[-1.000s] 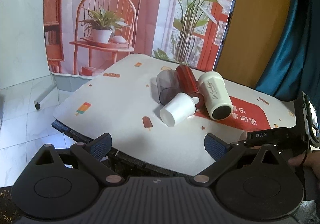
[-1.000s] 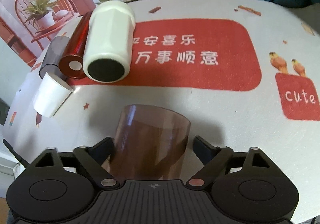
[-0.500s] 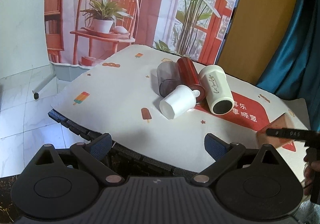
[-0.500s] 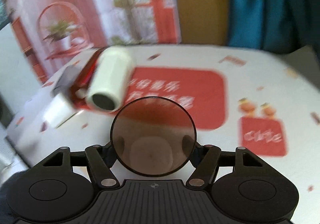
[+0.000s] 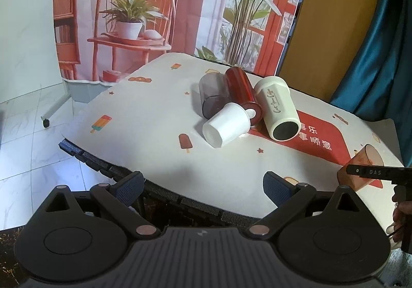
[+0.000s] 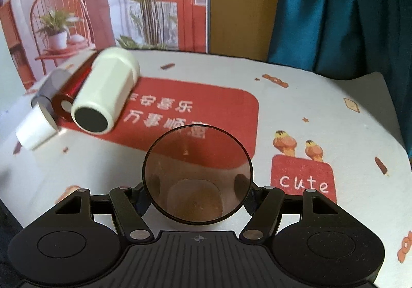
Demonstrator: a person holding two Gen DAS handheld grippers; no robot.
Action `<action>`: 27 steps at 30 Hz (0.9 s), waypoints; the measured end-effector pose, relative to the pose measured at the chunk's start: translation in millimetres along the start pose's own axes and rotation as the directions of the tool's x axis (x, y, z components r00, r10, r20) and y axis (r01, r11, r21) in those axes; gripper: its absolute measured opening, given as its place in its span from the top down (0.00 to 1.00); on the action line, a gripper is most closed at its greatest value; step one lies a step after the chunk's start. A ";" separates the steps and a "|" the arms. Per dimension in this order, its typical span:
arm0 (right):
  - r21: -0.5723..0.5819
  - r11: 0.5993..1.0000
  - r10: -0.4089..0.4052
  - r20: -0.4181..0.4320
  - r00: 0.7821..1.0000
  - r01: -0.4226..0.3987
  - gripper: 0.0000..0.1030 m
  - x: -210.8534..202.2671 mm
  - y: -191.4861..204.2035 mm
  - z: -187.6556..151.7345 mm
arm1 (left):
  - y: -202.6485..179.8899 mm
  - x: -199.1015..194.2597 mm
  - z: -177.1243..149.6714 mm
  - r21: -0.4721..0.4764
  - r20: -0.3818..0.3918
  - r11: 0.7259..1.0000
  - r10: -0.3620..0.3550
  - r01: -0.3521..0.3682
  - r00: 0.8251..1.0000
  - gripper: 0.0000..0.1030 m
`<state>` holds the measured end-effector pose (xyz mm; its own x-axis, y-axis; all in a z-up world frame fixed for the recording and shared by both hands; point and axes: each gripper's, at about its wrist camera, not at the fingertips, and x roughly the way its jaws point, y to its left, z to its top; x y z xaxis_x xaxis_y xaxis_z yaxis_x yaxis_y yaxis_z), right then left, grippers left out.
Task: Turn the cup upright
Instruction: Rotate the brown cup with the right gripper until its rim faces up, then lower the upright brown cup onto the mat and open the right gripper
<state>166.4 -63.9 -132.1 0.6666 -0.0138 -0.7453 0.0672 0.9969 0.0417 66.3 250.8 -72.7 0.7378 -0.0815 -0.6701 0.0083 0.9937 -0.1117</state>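
While right tool [image 6: 197, 192] grips brown cup [image 6: 197, 177], left view shows its tilt.

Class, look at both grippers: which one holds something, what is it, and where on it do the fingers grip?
The right gripper holds the brown translucent cup by its side walls, mouth toward the camera. The left gripper is open and holds nothing.

Five cups are showing: one brown cup [image 6: 197, 179], one cream cup [image 5: 279, 107], one red cup [image 5: 242, 93], one grey cup [image 5: 212, 97], one white cup [image 5: 226, 128]. Two grippers are showing: left [image 5: 203, 185], right [image 6: 197, 197].
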 end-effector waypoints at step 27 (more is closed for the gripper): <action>0.007 0.999 -0.037 0.064 0.997 0.037 0.00 -132.8 15.5 -4.0 | -70.9 -53.3 34.9 0.180 0.106 0.982 -0.076 0.056 0.991 0.00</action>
<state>75.9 -46.3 -35.2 0.7099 -0.0561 -0.7020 0.0968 0.9951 0.0184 50.0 187.4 -3.4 0.8025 -0.1485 -0.5779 0.1709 0.9852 -0.0157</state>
